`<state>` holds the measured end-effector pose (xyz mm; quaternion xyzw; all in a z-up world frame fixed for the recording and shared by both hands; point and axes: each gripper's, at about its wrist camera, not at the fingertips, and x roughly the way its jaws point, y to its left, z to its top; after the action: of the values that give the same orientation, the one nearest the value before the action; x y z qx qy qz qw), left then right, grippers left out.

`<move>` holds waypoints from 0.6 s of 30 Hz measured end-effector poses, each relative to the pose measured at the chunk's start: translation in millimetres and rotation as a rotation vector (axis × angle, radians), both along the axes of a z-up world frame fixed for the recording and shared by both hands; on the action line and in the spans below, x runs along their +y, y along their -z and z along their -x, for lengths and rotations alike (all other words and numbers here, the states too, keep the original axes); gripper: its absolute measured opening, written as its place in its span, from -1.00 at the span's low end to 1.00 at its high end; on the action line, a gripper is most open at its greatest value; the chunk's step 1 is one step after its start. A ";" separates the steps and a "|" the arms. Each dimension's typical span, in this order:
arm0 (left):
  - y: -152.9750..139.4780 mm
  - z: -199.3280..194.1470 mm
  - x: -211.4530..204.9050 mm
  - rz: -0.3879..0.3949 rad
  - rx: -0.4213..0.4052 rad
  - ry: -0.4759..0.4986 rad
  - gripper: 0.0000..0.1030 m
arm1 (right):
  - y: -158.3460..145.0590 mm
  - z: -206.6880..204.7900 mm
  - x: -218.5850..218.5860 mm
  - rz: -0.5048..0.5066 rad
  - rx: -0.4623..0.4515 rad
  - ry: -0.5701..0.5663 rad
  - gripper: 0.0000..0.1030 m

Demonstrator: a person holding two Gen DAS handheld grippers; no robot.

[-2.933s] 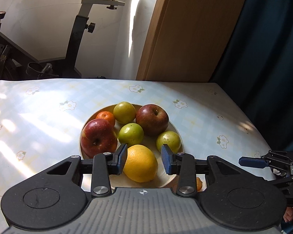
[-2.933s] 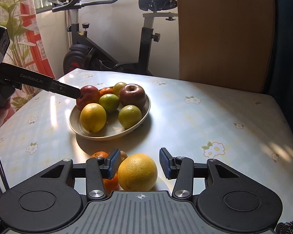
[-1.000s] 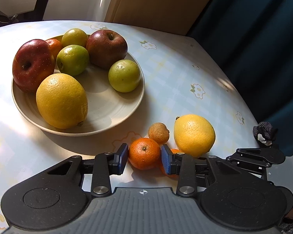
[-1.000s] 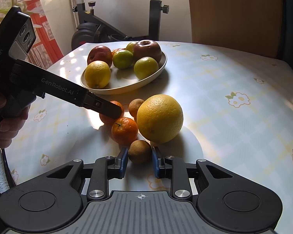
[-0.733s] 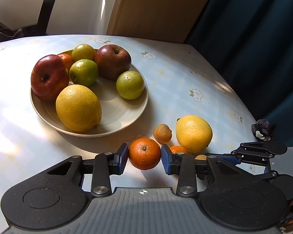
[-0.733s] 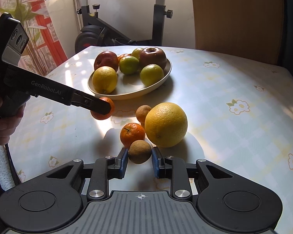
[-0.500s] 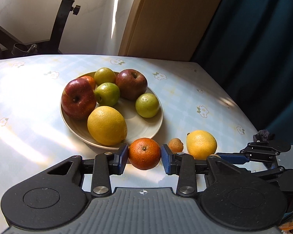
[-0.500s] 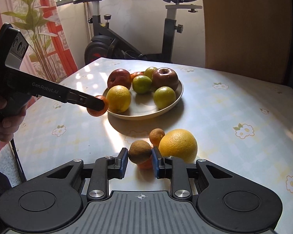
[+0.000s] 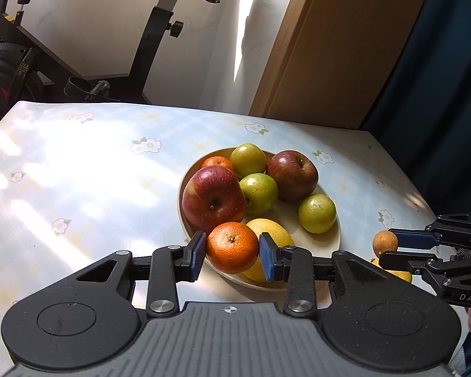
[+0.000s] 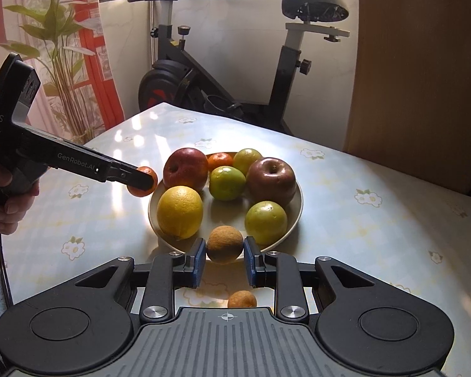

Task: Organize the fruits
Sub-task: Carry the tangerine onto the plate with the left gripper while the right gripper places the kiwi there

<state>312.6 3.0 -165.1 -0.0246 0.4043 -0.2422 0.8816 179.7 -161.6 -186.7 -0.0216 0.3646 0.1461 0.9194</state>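
A cream plate (image 9: 336, 235) (image 10: 298, 207) holds two red apples, three green fruits, a yellow citrus and a small tangerine. My left gripper (image 9: 232, 253) is shut on an orange tangerine (image 9: 232, 246), held in the air over the plate's near-left rim; it also shows in the right wrist view (image 10: 143, 185). My right gripper (image 10: 224, 256) is shut on a small brown fruit (image 10: 224, 243), held above the table just short of the plate's near rim; it also shows in the left wrist view (image 9: 384, 243).
A small brown fruit (image 10: 241, 300) lies on the flowered tablecloth (image 10: 376, 235) under my right gripper. A yellow citrus (image 9: 395, 275) sits on the table right of the plate. An exercise bike (image 10: 229, 72) and a wooden panel (image 9: 329, 40) stand behind the table.
Both grippers have risen off the table with their fruit and moved toward the plate. The large citrus and other small fruits stayed on the table.
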 end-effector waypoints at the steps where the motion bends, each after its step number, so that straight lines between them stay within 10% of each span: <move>1: 3.7 -4.1 0.7 -0.003 0.006 -0.006 -0.25 | 2.5 -4.6 0.3 0.003 0.008 0.002 -0.54; 18: 16.7 -18.4 4.5 0.002 0.037 -0.005 -0.25 | 28.5 -51.0 22.3 0.064 0.051 -0.047 -0.54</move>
<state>330.9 7.5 -181.8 -0.0309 0.4203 -0.2397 0.8746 230.8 -139.3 -215.2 -0.0558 0.3920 0.1567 0.9048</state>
